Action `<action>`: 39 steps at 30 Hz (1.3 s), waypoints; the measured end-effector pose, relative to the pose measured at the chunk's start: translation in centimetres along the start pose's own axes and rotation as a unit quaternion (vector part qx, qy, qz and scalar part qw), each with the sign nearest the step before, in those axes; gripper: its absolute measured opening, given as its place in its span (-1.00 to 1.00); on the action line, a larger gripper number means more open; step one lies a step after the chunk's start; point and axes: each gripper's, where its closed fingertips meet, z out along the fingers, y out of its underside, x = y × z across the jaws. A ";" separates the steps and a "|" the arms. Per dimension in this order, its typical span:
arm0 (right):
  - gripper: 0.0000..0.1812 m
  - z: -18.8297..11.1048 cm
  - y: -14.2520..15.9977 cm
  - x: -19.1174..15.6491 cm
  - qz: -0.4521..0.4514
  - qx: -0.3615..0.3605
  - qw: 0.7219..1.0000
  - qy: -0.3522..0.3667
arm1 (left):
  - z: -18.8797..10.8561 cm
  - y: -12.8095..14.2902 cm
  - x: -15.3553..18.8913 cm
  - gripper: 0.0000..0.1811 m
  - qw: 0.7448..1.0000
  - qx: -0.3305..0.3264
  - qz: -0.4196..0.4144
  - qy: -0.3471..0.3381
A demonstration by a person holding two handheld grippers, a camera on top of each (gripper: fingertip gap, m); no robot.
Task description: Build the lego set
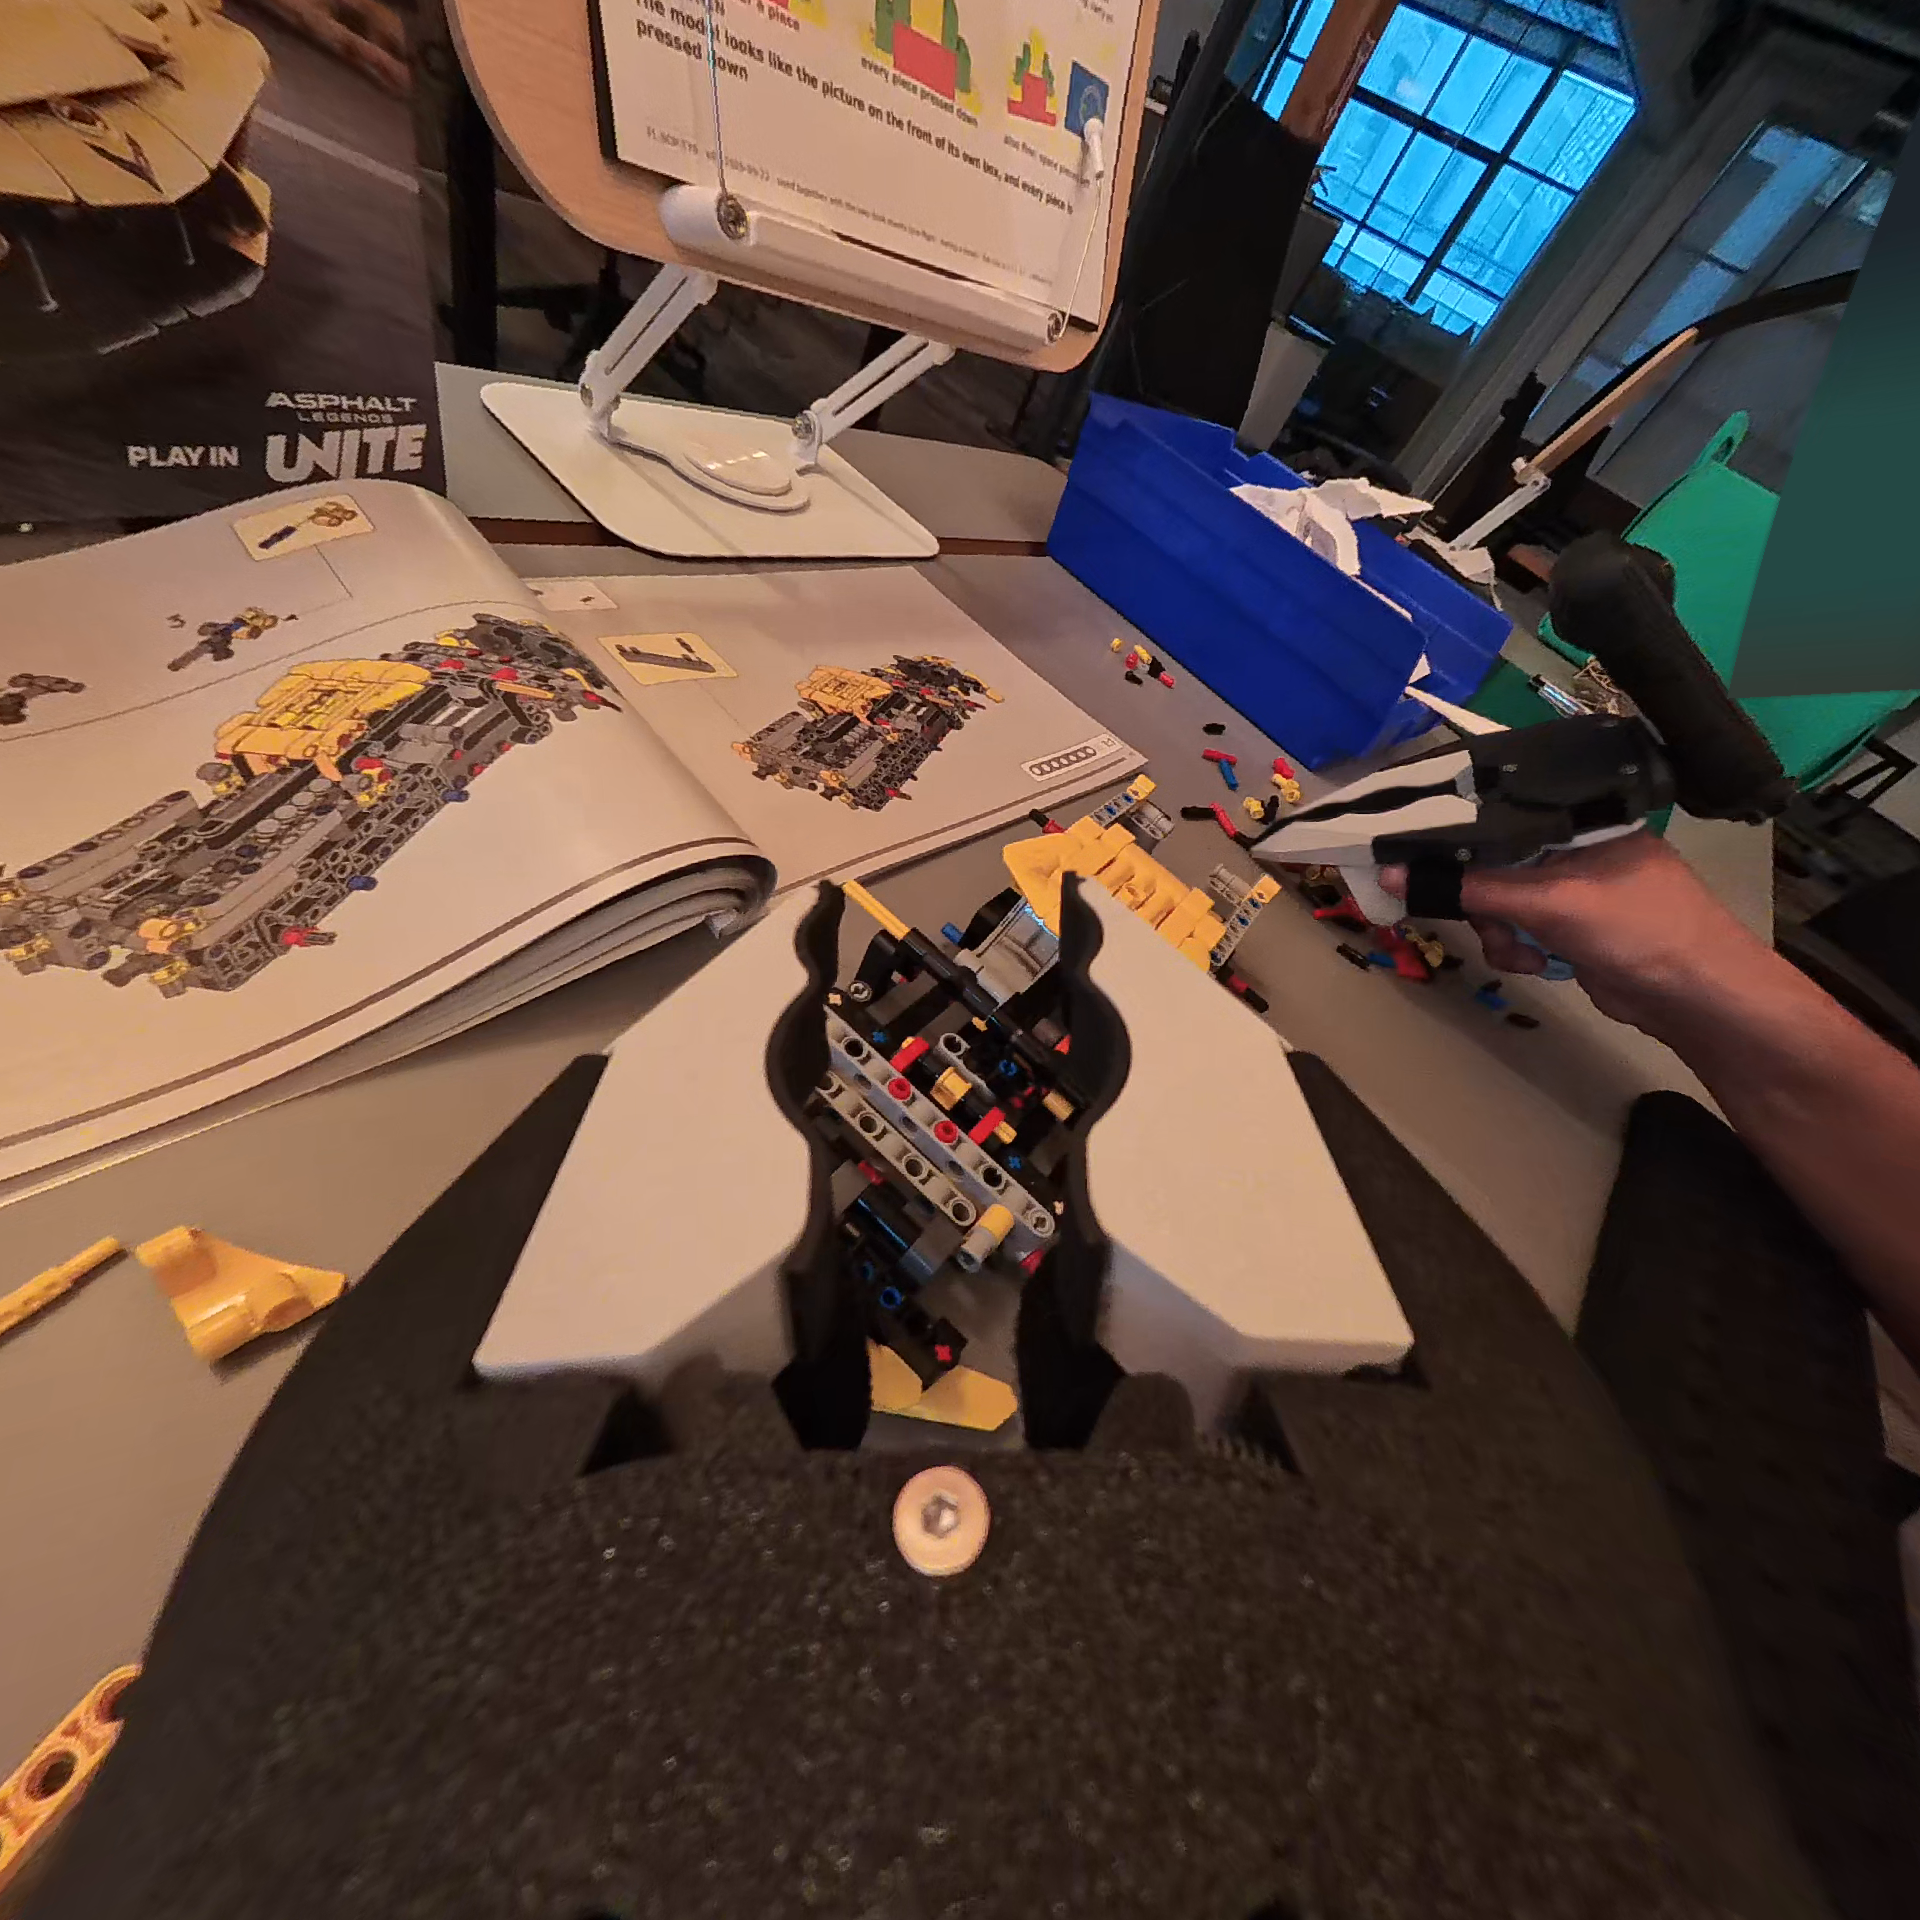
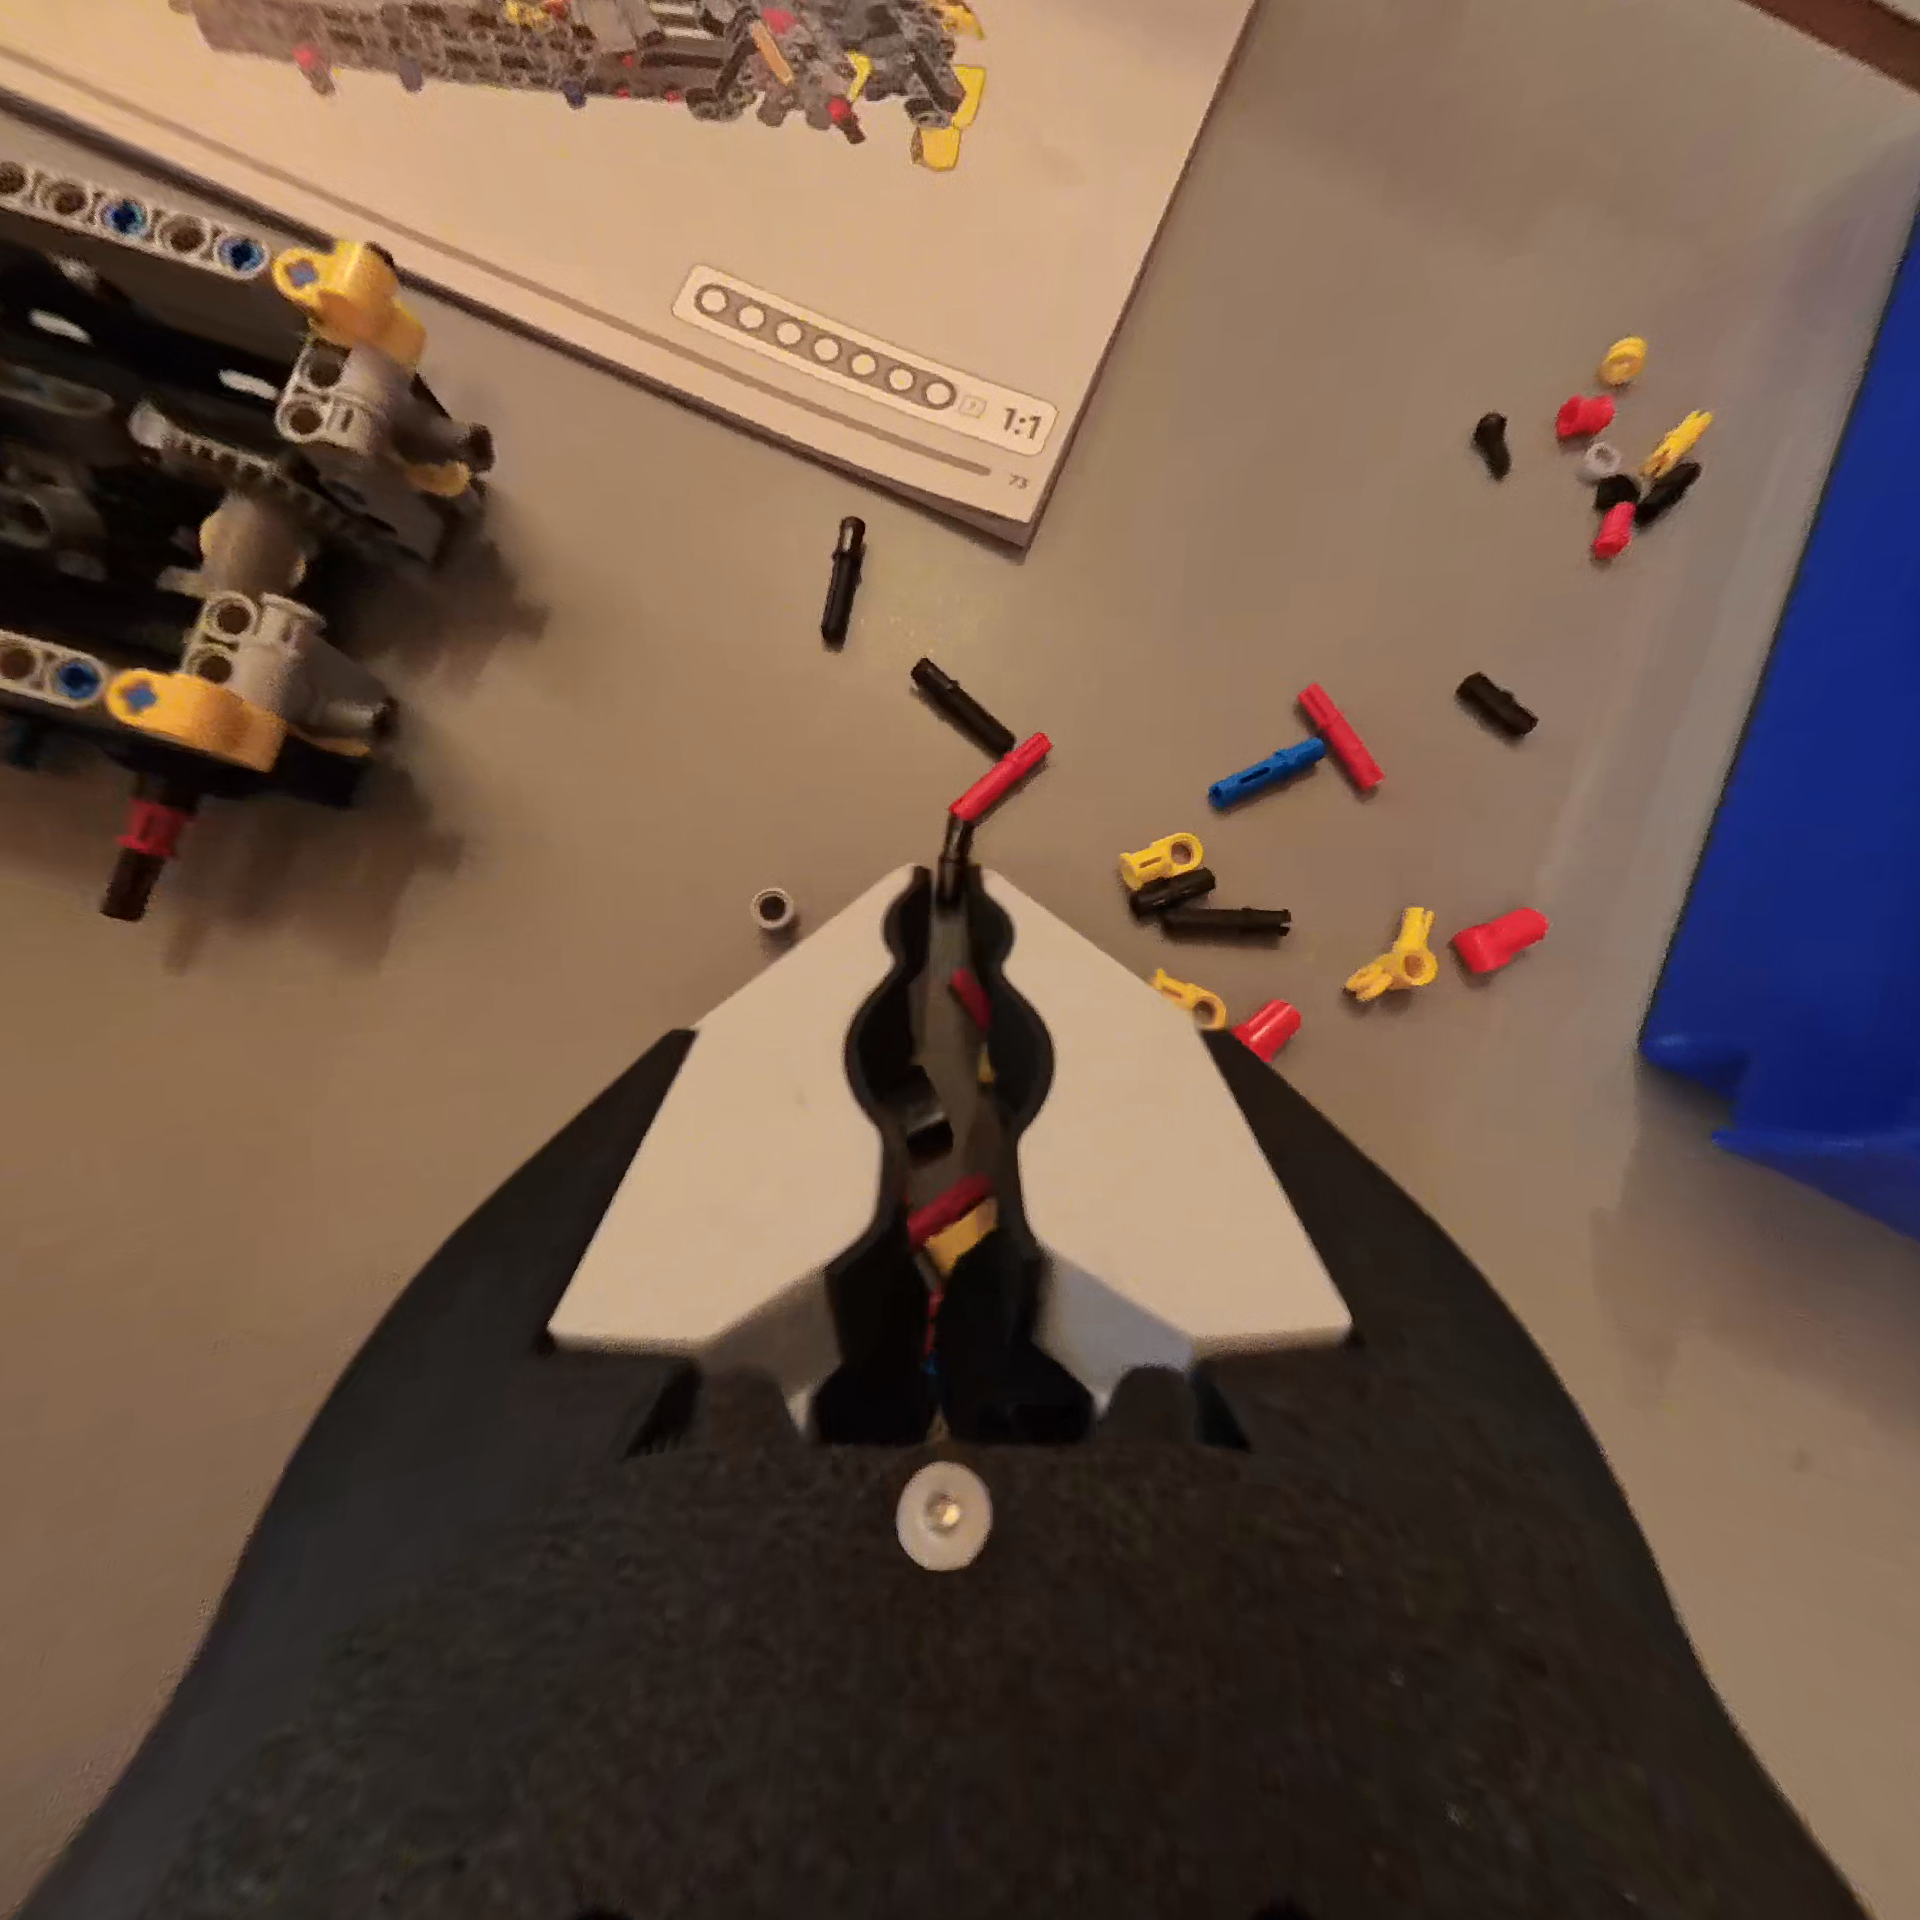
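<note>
Bare grey surface [image 2: 644, 727] lies between the half-built model [image 2: 208, 499] and the scattered pins [image 2: 1340, 821], wide enough for tongs to pass. The open instruction book [image 1: 436, 790] blocks the left and far side; the blue bin [image 1: 1247, 592] walls off the right. A book stand [image 1: 717, 468] stands behind the book. Loose yellow pieces [image 1: 234, 1288] lie near the left edge.

From my left gripper's view, the dark lego box [image 1: 208, 312] carries white brand lettering low on its face, and the white sheet [image 1: 883, 156] on the stand [image 1: 727, 457] has black printed lines. My instruction booklet [image 2: 831, 260] has small printed figures at its page corner
</note>
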 end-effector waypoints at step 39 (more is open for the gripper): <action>-0.95 -4.2 4.3 -4.6 -0.067 -0.001 0.997 -0.034 | 0.3 1.9 1.3 -0.56 0.999 -0.037 0.014 0.016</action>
